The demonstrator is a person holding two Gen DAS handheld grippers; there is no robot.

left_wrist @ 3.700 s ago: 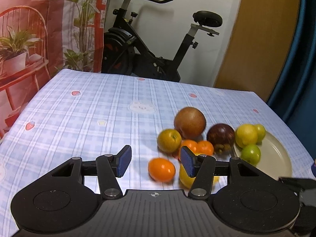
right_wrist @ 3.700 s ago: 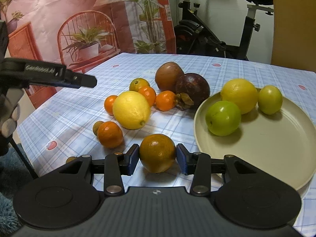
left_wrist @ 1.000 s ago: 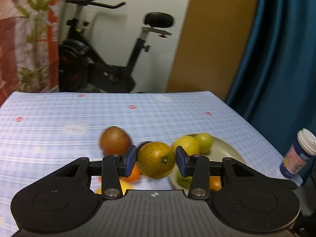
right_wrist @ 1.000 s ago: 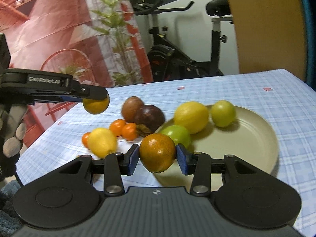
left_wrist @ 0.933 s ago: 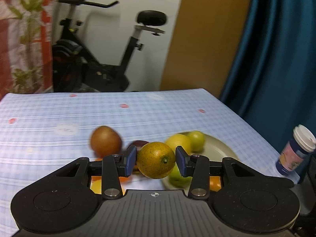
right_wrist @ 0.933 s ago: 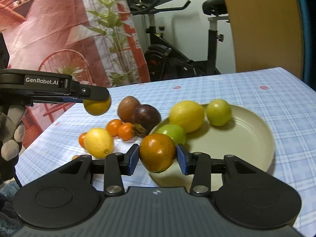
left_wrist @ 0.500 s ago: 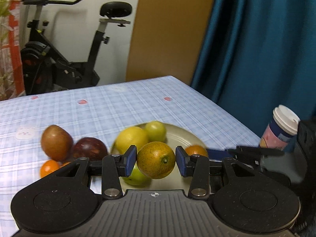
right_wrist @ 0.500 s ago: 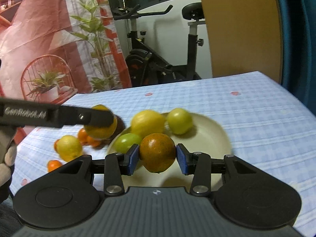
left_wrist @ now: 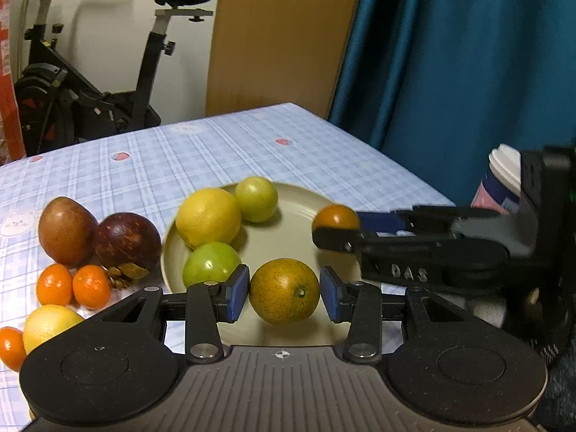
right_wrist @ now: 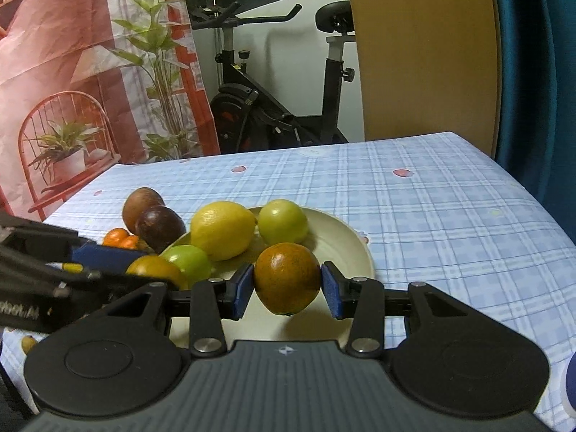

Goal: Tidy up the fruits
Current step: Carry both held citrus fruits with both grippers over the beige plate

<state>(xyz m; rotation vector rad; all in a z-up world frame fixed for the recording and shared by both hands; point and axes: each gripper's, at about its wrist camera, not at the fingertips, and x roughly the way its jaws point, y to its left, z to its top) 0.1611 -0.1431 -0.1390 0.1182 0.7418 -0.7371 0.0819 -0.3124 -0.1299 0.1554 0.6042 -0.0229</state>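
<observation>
Hanging above the plate [left_wrist: 306,198], a speckled orange [left_wrist: 284,291] sits clamped in the left gripper [left_wrist: 284,293], while a darker orange [right_wrist: 287,283] sits clamped in the right gripper [right_wrist: 287,289]. A lemon [right_wrist: 222,229] and two green fruits lie on that plate.

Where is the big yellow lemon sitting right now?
The lemon lies on the left part of the plate, touching or nearly touching two green fruits, with the dark purple fruit just off the plate's left rim.
</observation>
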